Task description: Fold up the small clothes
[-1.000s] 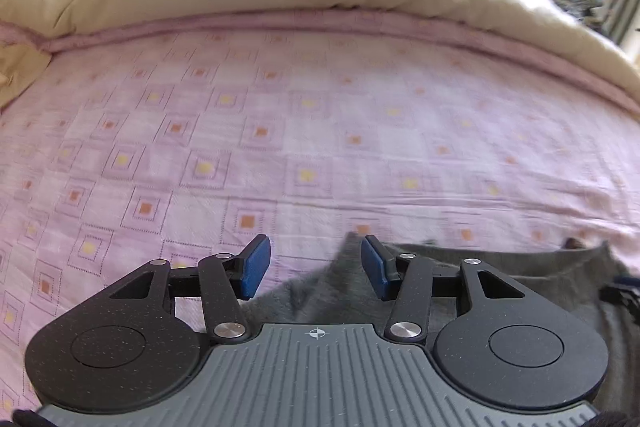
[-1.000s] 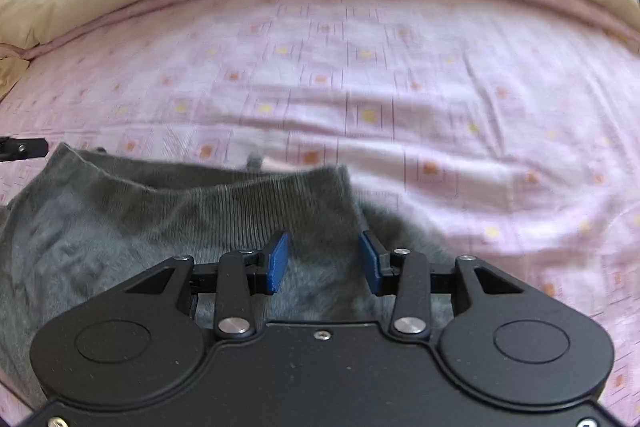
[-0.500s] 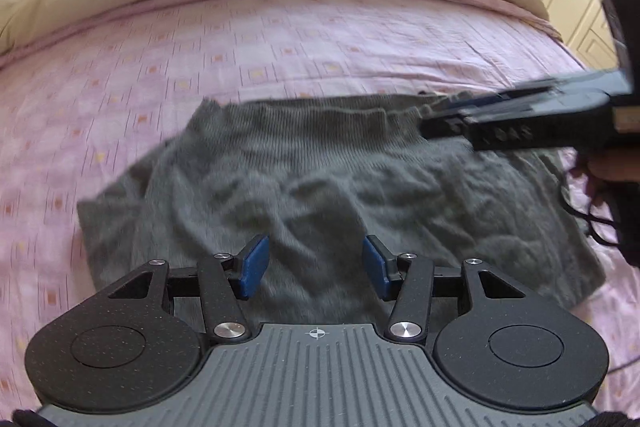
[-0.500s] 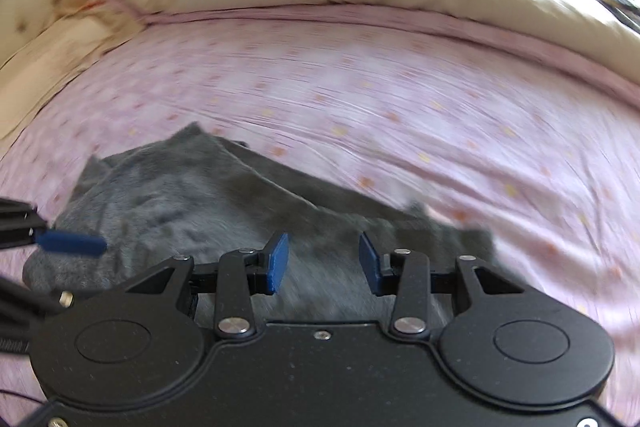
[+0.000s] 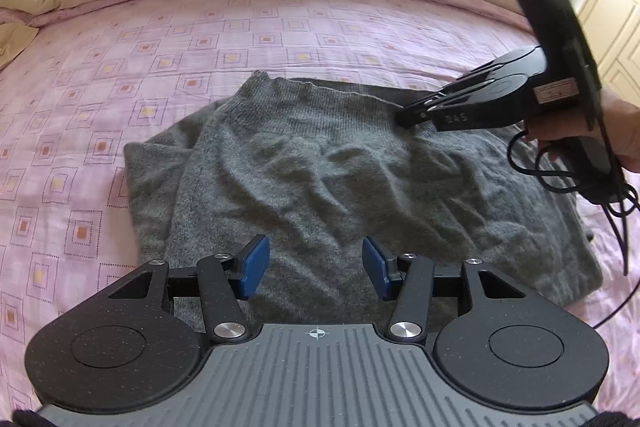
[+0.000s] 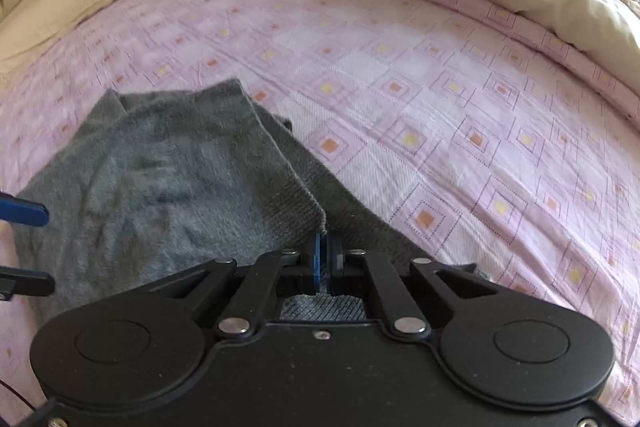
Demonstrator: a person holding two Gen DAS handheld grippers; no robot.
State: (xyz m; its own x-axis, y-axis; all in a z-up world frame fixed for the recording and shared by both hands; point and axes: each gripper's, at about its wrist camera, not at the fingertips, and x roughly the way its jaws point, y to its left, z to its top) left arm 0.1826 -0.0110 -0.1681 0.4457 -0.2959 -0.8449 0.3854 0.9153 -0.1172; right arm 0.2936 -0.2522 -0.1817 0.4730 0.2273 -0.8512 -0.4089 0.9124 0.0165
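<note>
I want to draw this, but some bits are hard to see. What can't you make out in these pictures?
- Near edge of the grey garment: left wrist view, hidden behind the left gripper.
- The pinched bit of fabric: right wrist view, covered by the shut right gripper.
- What kind of garment it is: crumpled and folded over, cannot tell.
- The hand: left wrist view, cut off by the right edge.

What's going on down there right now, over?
Right gripper shut on grey garment's ribbed edge. Left gripper open above it. Nothing in the way.
</note>
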